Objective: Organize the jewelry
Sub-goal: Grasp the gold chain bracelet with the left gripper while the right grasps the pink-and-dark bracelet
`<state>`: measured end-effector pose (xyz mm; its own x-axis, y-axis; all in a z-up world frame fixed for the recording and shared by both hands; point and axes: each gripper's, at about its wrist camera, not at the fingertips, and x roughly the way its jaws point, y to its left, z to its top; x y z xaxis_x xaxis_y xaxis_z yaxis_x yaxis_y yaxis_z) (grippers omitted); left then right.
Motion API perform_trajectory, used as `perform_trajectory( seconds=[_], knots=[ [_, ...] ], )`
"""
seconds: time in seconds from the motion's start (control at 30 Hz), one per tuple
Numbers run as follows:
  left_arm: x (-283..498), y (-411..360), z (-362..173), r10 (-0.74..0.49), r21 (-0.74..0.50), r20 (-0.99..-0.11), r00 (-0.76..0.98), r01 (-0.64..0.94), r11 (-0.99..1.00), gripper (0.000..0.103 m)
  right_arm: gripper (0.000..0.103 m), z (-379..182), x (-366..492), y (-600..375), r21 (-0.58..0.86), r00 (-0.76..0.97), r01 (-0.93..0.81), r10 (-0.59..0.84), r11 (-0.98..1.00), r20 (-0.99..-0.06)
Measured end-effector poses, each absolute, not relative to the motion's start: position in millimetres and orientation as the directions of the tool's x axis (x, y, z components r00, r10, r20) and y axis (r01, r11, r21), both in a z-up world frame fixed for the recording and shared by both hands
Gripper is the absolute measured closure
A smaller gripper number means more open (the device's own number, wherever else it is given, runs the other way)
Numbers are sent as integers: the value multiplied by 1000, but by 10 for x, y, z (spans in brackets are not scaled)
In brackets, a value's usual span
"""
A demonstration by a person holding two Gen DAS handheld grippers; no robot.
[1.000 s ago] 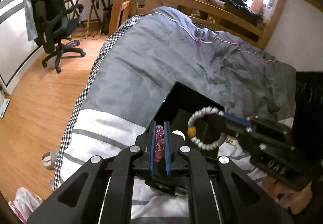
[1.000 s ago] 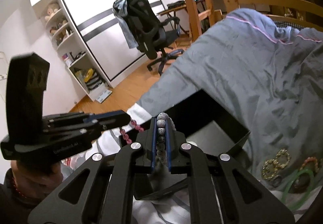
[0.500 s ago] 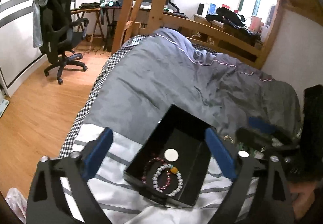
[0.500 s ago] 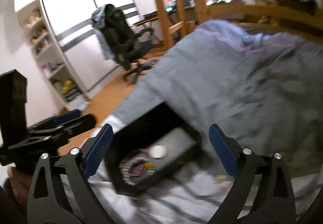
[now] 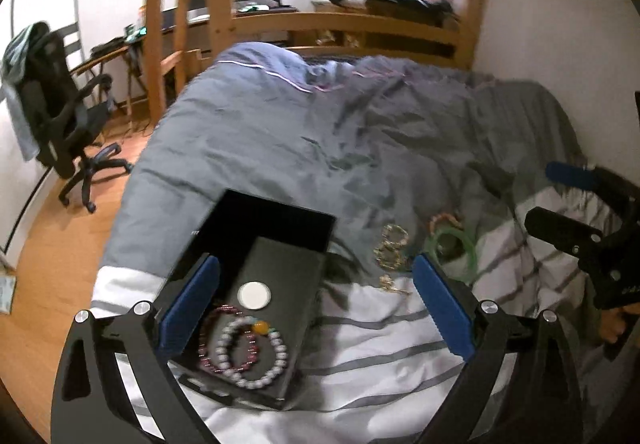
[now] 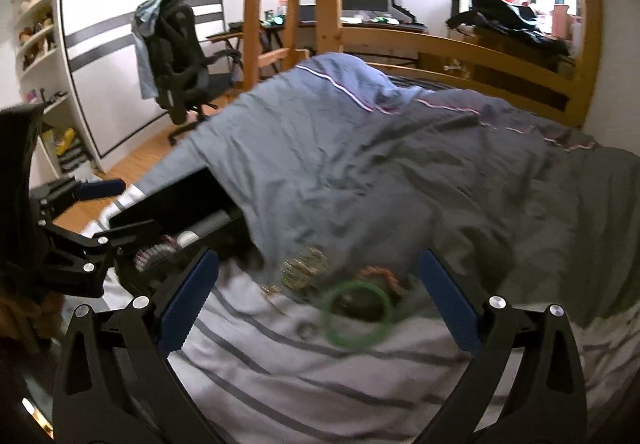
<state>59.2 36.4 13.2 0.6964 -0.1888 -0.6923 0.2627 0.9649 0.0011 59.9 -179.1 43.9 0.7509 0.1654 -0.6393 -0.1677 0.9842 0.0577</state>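
- Both bracelets, which were pinched in the jaws a second ago, are now seen lying in the black box [image 5: 280,276]: the white bead bracelet [image 5: 253,354] is overlapped with the dark red bead bracelet [image 5: 224,340], just beside a small white disc [image 5: 254,295].
- The left hand-held gripper [image 5: 316,308] is spread wide with nothing between its blue pads; it is held above the near end of the box.
- The right hand-held gripper [image 6: 318,300] is likewise wide open and empty, and has been swung away from the box toward the loose pieces on the bed [image 6: 360,172].
- Still outside the box, on the striped and grey bedding, are a green bangle [image 6: 357,318], a gold chain piece [image 6: 304,267] and an orange-pink bead bracelet [image 6: 380,276], lying close together; a small ring [image 6: 306,331] is seen near the bangle.
- Two items are judged to be stowed, with the cluster to the right of the box remaining.
- The green bangle is framed between the right jaws, so it is judged the likely next pick.
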Motion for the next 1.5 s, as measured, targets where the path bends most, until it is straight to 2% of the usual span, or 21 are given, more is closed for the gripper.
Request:
perform_trajectory(
  seconds=[0.13,0.33,0.43,0.5,0.53,0.6,0.63,0.73,0.83,0.93,1.0,1.03,1.17,1.23,1.27,1.3,1.33,1.5],
  knots=[
    [613,94,5,-209,5,-707,676,300,954,7,4,249,517,-2017,35,743,-138,127,990,-657],
    [739,-377,-389,-144,123,-747,649,348,930,7,4,-133,502,-2305,96,714,-105,142,990,-686],
    [787,-494,-548,-141,133,-774,618,375,918,9,7,-261,538,-2270,90,702,-135,159,987,-694],
    [824,-522,-632,-140,124,-795,590,384,915,22,17,-326,577,-2220,83,691,-170,179,982,-700],
    [858,-519,-691,-141,113,-812,566,389,914,26,26,-362,611,-2186,79,681,-191,190,978,-707],
    [929,-496,-774,-141,94,-834,533,389,917,37,31,-468,719,-2138,90,654,-229,222,969,-724],
    [962,-493,-813,-139,89,-841,523,387,918,39,34,-529,761,-2121,99,643,-241,235,966,-729],
    [1076,-515,-971,-95,111,-871,482,381,918,52,34,-746,932,-2095,134,589,-248,259,959,-766],
    [1167,-507,-1105,-94,80,-897,432,368,926,54,33,-912,1007,-2068,162,544,-248,275,955,-792],
    [1185,-465,-1086,-125,35,-900,417,357,934,58,31,-1050,1037,-1978,93,507,-239,205,967,-837],
    [1192,-437,-1071,-139,17,-902,409,355,935,69,34,-1087,1018,-1942,66,512,-235,181,970,-840],
    [1184,-432,-1060,-149,6,-903,403,358,934,71,41,-1073,1006,-1929,56,520,-230,171,972,-837],
    [1141,-421,-1009,-168,-11,-899,405,362,932,87,43,-1001,961,-1950,57,543,-218,170,974,-822],
    [1138,-395,-980,-175,-15,-895,410,364,931,87,44,-960,935,-1941,33,560,-214,150,976,-815],
    [1139,-395,-968,-178,-17,-892,415,363,932,87,47,-924,915,-1931,25,573,-216,148,976,-806],
    [1159,-406,-963,-184,-23,-890,418,362,932,87,62,-887,912,-1924,29,584,-220,156,975,-797],
    [1164,-400,-941,-192,-30,-885,423,361,932,87,100,-873,920,-1916,45,576,-231,174,972,-799],
    [1159,-419,-819,-225,-46,-857,464,367,929,87,101,-882,1002,-1983,61,572,-204,170,977,-803]
  ],
)
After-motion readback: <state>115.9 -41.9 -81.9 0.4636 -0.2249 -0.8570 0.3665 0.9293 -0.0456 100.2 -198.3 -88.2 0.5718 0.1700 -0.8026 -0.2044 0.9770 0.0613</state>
